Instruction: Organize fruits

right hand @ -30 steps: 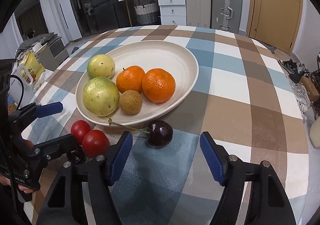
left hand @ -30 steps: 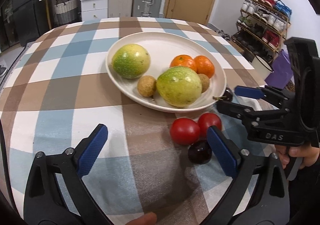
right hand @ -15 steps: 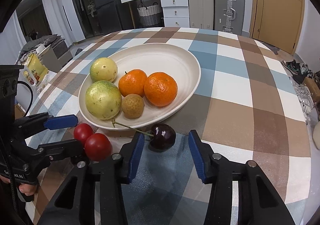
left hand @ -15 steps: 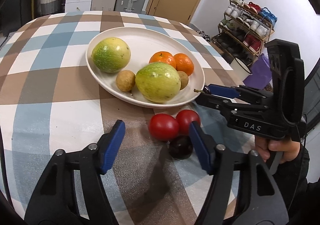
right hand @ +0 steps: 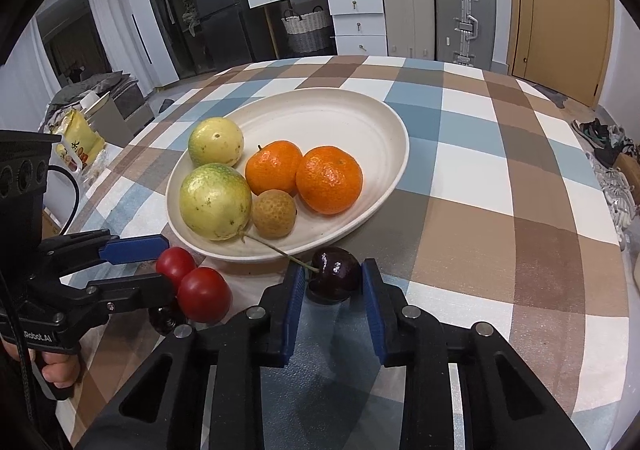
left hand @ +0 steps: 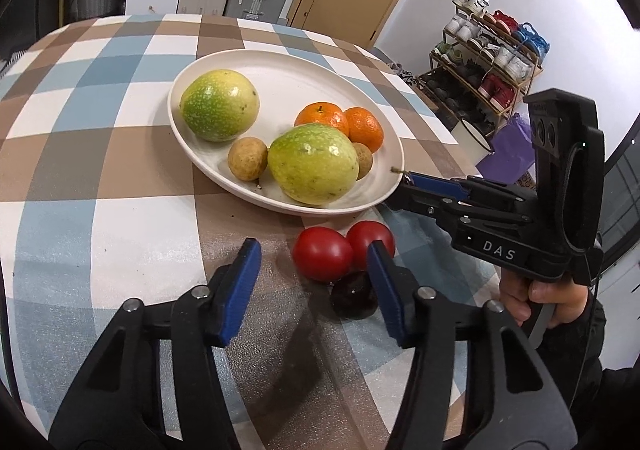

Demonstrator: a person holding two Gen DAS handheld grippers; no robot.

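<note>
Checked tablecloth [right hand: 500, 177], white plate [right hand: 384, 121] as landmark. Right gripper [right hand: 331, 286] just closed onto dark cherry [right hand: 336, 276] beside plate rim, stem [right hand: 276, 248] pointing over plate. Left gripper [left hand: 312, 270] closing, unclenched around tomato [left hand: 322, 258].

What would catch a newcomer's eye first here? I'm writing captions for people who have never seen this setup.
The oval cream plate mid-table, holding green-yellow round fruits and bright orange mandarins. In front of it on the checked cloth, the right tongs have just closed on a dark glossy cherry, while the left tongs have been closing beside two shiny red tomatoes.
</note>
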